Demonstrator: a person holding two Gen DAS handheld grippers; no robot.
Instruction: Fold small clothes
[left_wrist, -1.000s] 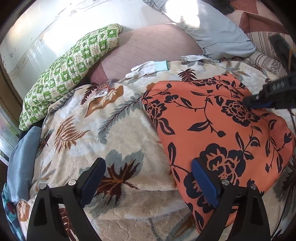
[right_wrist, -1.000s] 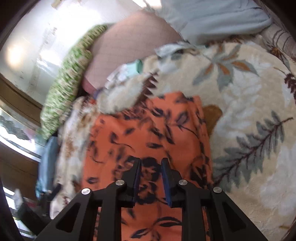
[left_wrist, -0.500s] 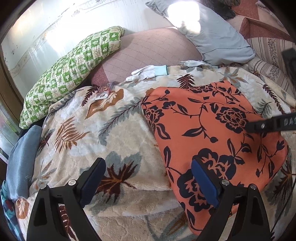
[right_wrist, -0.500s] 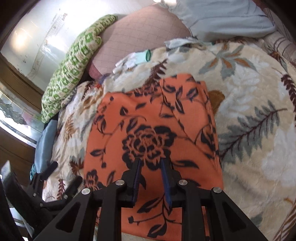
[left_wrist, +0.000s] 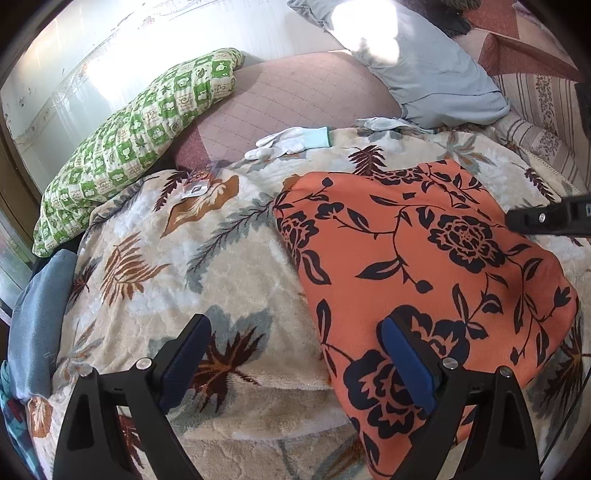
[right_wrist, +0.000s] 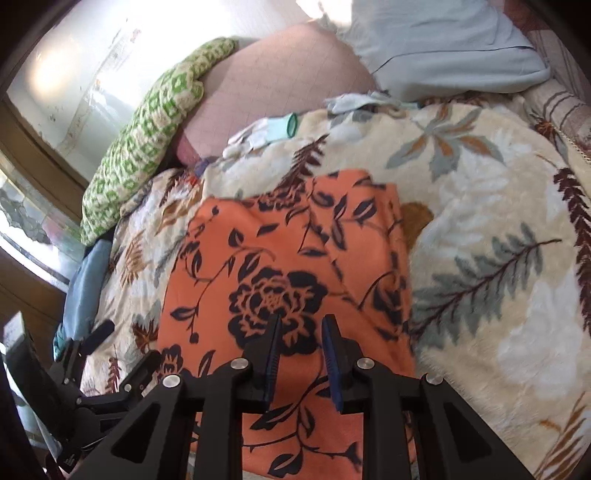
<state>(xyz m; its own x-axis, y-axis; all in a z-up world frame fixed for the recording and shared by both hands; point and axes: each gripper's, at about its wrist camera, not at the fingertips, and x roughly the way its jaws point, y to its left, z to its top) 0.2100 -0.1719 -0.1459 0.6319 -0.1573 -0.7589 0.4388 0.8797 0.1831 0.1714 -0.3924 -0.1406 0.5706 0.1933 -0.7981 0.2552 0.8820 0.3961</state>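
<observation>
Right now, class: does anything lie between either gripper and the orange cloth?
Nothing visible does. The orange cloth lies bare on the blanket. The left gripper is open at its near left edge; the right gripper hangs over it, slightly parted.

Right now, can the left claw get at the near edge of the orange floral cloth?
Probably yes. The left claw is open, the orange floral cloth lies flat just ahead, and nothing sits between them.

Folded garment (left_wrist: 424, 266) on blanket (left_wrist: 184, 266), glove (left_wrist: 291, 142) behind it, pillows (left_wrist: 136, 133) beyond
</observation>
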